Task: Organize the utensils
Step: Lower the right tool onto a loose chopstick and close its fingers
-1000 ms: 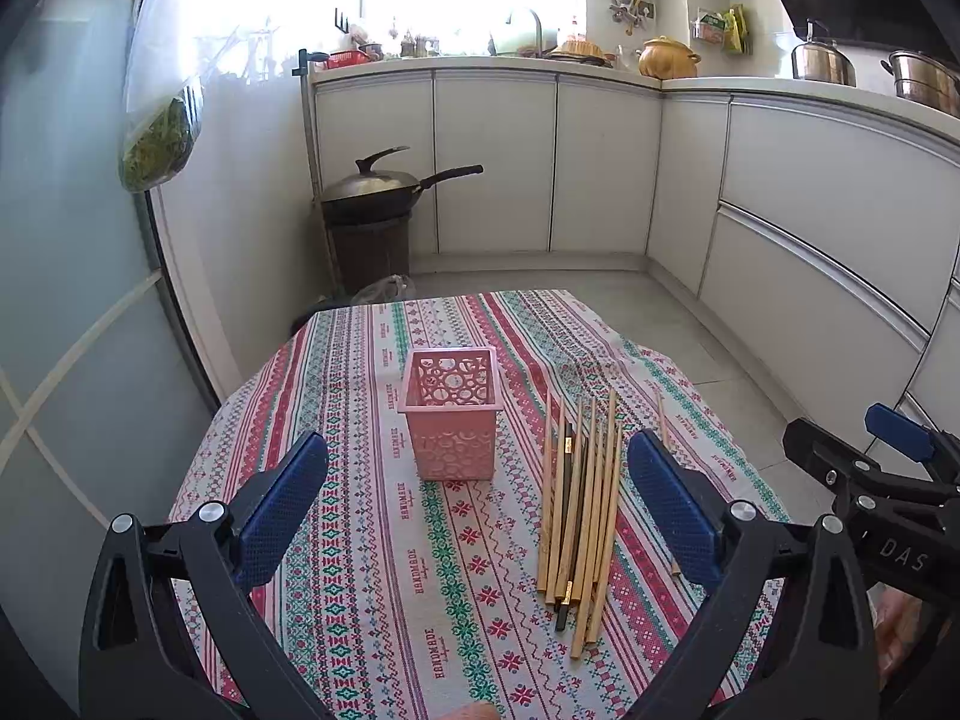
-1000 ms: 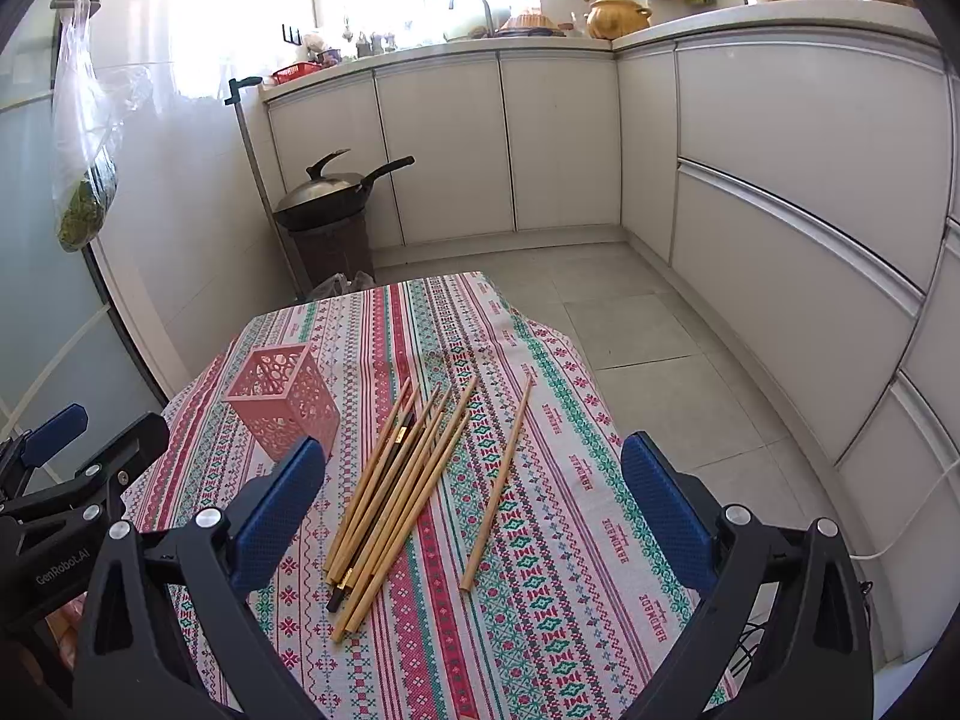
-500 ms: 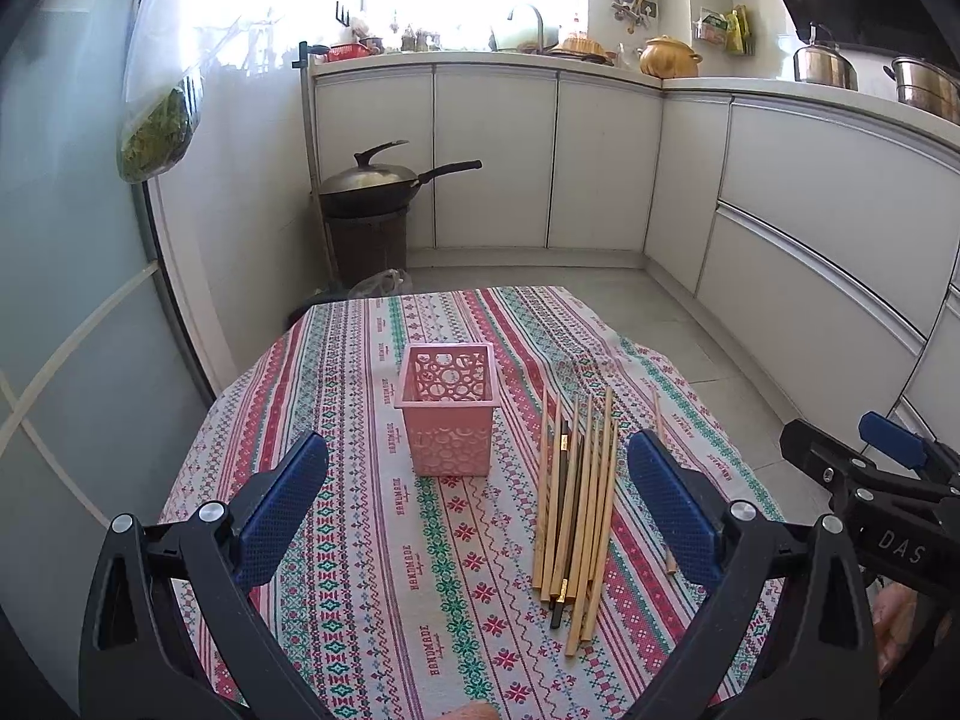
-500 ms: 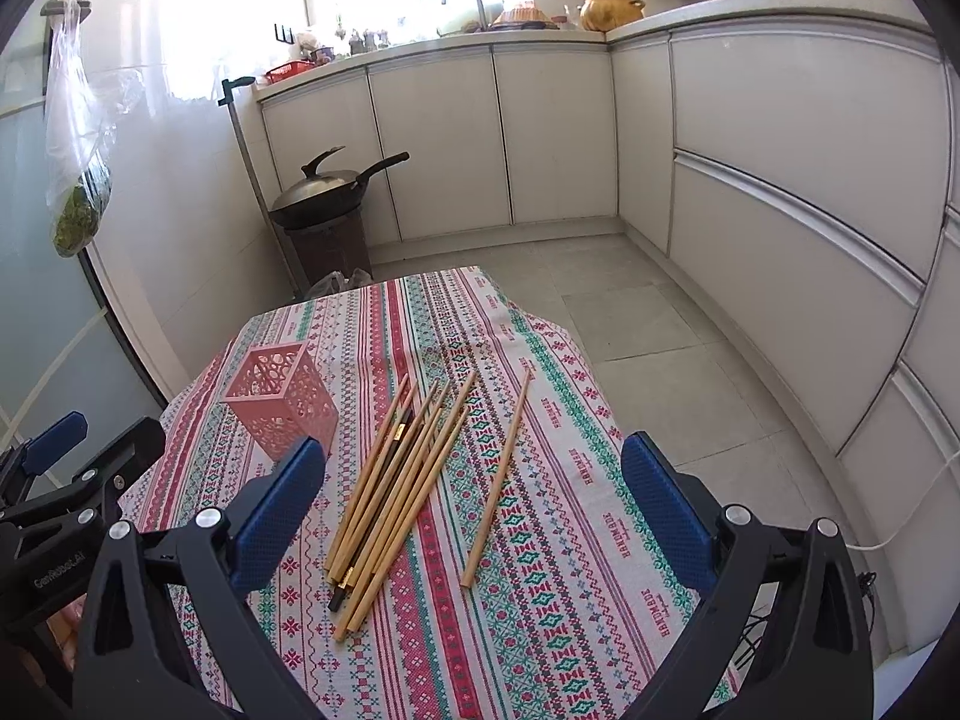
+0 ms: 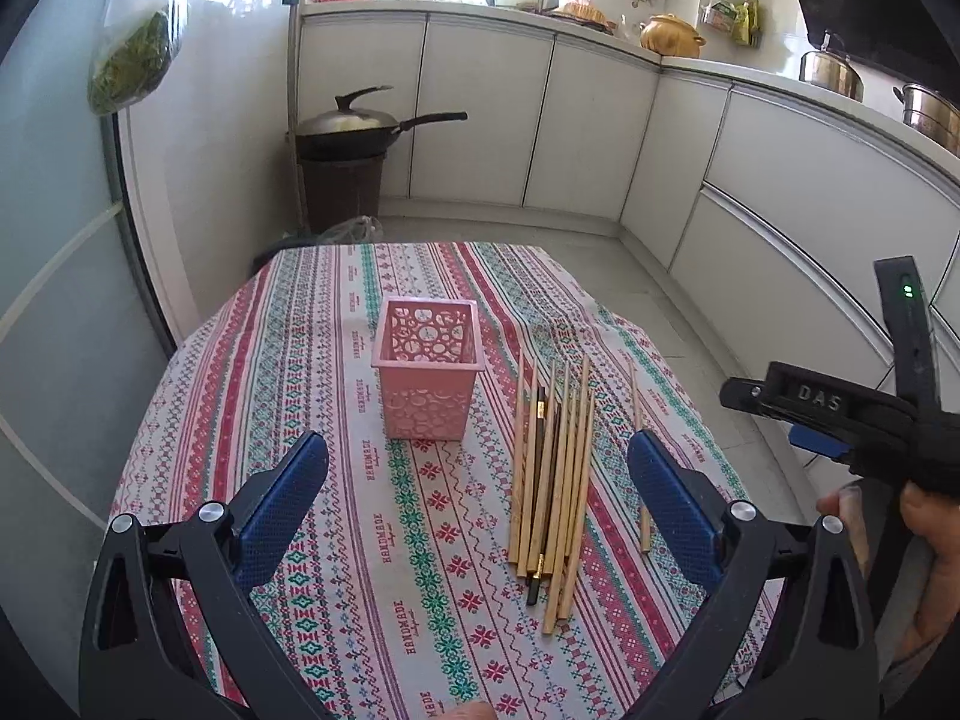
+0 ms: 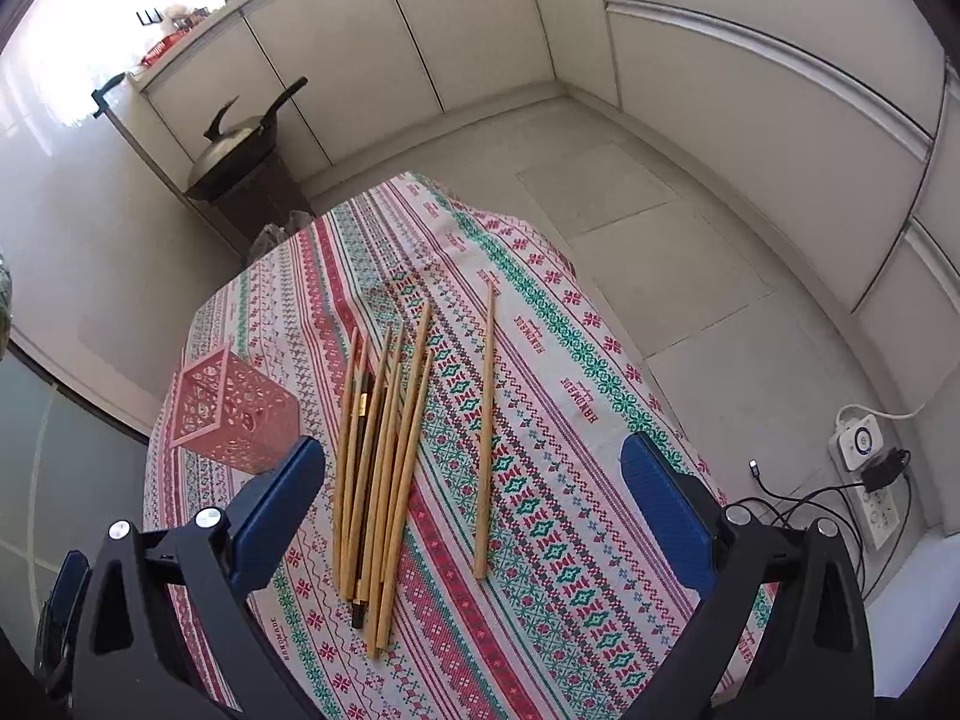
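Note:
A pink perforated square basket [image 5: 427, 384] stands upright on the patterned tablecloth [image 5: 336, 546]; it also shows in the right wrist view [image 6: 231, 417]. A bundle of several wooden chopsticks [image 5: 549, 480] lies to its right, also seen from the right wrist [image 6: 378, 468]. One single chopstick [image 6: 485, 432] lies apart, further right [image 5: 638, 456]. My left gripper [image 5: 477, 498] is open and empty above the near table. My right gripper [image 6: 474, 510] is open and empty, tilted down over the chopsticks.
A lidded wok [image 5: 354, 126] sits on a dark bin [image 5: 342, 186] beyond the table's far edge. White cabinets [image 5: 540, 126] line the back and right. A power strip with cables [image 6: 870, 468] lies on the floor at the right.
Both grippers have moved forward. The right gripper has risen and tilted down toward the chopsticks. The basket and chopsticks have not moved.

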Tool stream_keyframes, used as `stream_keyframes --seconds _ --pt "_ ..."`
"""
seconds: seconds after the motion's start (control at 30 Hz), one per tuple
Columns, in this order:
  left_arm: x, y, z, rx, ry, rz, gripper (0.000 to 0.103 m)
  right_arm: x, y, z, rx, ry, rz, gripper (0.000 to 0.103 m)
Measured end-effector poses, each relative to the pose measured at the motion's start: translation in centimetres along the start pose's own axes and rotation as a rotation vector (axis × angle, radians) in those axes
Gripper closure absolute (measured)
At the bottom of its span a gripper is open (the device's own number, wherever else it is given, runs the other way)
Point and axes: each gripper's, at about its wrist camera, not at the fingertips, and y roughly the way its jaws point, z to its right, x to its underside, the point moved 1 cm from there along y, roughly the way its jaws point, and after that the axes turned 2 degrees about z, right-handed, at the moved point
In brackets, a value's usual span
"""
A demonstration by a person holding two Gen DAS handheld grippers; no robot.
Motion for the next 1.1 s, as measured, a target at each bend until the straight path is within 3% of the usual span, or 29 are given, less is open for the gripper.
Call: stream_keyframes --seconds 0.23,0.33,0.4,0.43,0.67,0.77,0.83,0.9,0.93,0.97,1.1 --pt "0.1 0.9 -0.1 -0.008 0.024 -0.055 0.007 -1.7 7.4 1.9 0.021 0.128 -0.233 0.008" --pt "-0.1 1.1 -0.7 -0.001 0.009 -0.068 0.007 -2.5 9.9 2.7 0.047 0.171 -0.277 0.023" --pt "-0.2 1.4 -1.1 0.015 -0.008 -0.084 0.007 -3.1 11.1 2.8 0.074 0.172 -0.28 0.039" --pt "-0.2 1.5 -1.1 0.018 -0.012 -0.089 0.007 -3.3 11.5 2.7 0.074 0.171 -0.282 0.041" --pt "0.1 2.5 -0.3 0.027 0.019 -0.12 0.007 -4.4 15.3 1.4 0.107 0.124 -0.324 0.048" --pt "0.3 3.0 0.3 0.036 0.036 -0.133 0.007 -5.3 16.0 0.7 0.115 0.081 -0.289 0.051" --pt "0.4 3.3 0.7 0.043 0.054 -0.135 0.007 -5.8 16.6 0.4 0.132 0.043 -0.268 0.059" --pt "0.6 3.5 1.0 0.061 0.061 -0.132 0.007 -6.2 16.8 0.6 0.16 0.019 -0.243 0.081" --pt "0.6 3.7 1.1 0.071 0.056 -0.127 0.007 -6.4 16.9 0.9 0.162 0.023 -0.236 0.087" --pt "0.6 3.9 1.1 0.075 0.05 -0.123 0.007 -6.6 17.0 1.5 0.138 0.049 -0.234 0.095" --pt "0.2 6.2 1.2 0.111 0.017 -0.147 0.007 -6.8 15.2 3.6 0.028 0.159 -0.214 0.097"
